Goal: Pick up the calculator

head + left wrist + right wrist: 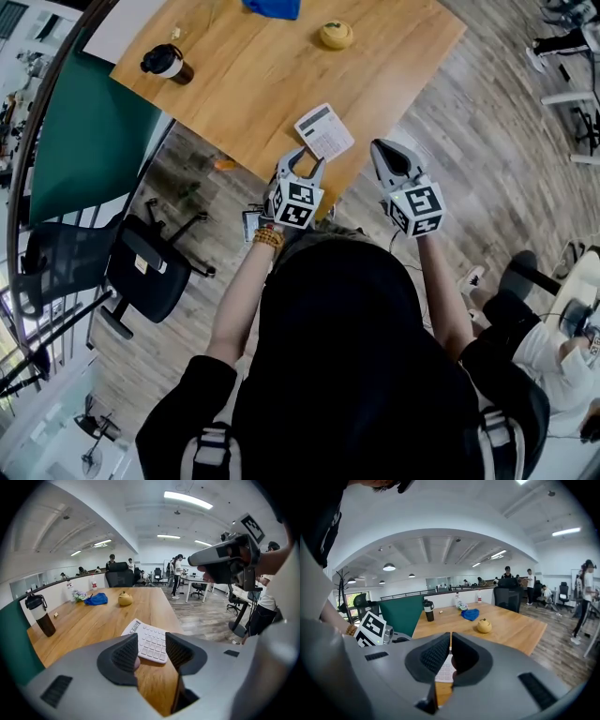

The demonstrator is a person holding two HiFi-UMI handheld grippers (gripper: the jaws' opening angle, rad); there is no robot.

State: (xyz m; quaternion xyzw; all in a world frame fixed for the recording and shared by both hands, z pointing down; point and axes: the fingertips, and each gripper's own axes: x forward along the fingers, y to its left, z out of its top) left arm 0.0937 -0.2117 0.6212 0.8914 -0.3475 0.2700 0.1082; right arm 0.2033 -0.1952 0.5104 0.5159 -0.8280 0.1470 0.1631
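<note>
A white calculator (323, 131) lies flat on the wooden table (253, 84), close to its near edge. My left gripper (302, 164) hovers just short of the calculator's near-left side, open, nothing between its fingers. In the left gripper view the calculator (149, 638) shows through the gap of the open left gripper (152, 649), still beyond the pads. My right gripper (383, 152) hangs off the table's edge to the calculator's right, shut and empty. In the right gripper view the right gripper (451, 656) has its jaws together, with a strip of calculator (445, 671) behind them.
A black tumbler (166, 63) stands at the table's far left. A yellow round object (336, 35) and a blue cloth (273, 7) lie at the far side. A black office chair (131, 267) stands on the floor to my left. People are farther back in the room.
</note>
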